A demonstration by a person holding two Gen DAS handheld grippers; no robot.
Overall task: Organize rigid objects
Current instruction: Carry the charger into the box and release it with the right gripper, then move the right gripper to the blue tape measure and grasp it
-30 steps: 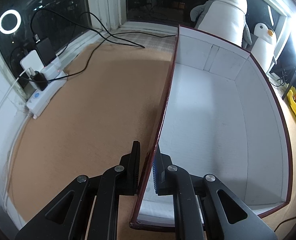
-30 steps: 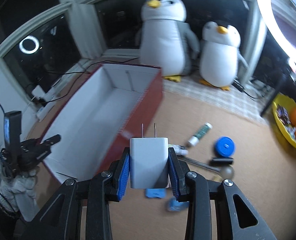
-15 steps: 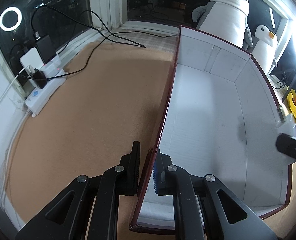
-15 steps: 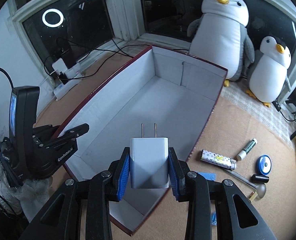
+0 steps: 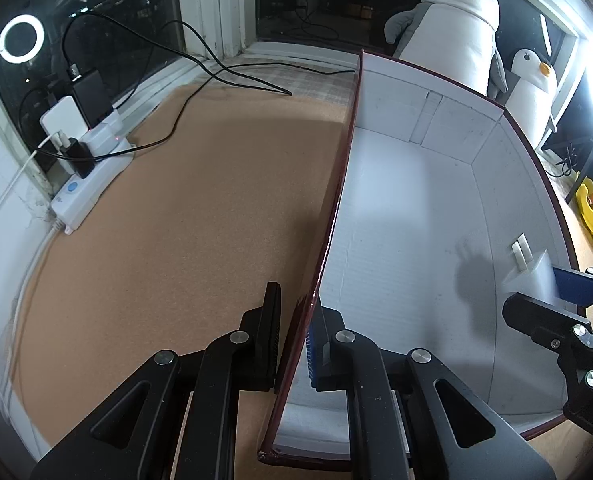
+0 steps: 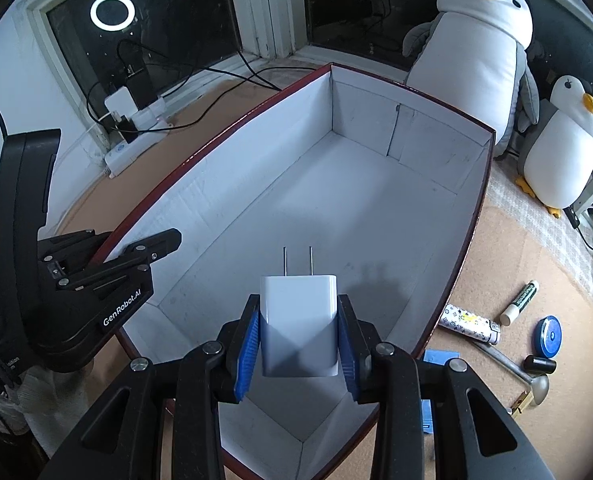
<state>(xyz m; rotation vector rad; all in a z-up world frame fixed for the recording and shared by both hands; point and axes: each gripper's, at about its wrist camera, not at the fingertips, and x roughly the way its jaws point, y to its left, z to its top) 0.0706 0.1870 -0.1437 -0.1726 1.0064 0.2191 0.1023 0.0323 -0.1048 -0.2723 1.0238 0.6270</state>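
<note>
A large open box (image 6: 224,184), white inside and dark red outside, lies on the cork floor. My left gripper (image 5: 296,308) is shut on its left wall (image 5: 336,200), one finger outside and one inside, near the box's near corner. My right gripper (image 6: 298,320) is shut on a white charger plug (image 6: 298,308) with its two prongs pointing away from me. It hangs over the near end of the box's bare interior. In the left wrist view the charger (image 5: 532,276) and right gripper (image 5: 552,300) come in over the right wall.
Right of the box on the floor lie a patterned lighter (image 6: 470,322), a marker (image 6: 518,298), a blue round tin (image 6: 549,336), a small black cylinder (image 6: 539,365) and a metal spoon (image 6: 512,364). Two plush penguins (image 6: 476,52) stand behind. A power strip (image 5: 92,176) with cables sits at the left.
My right gripper carried the charger leftward from beside the box to over its interior, and a little lower. It now shows in the left wrist view. The left gripper stayed put.
</note>
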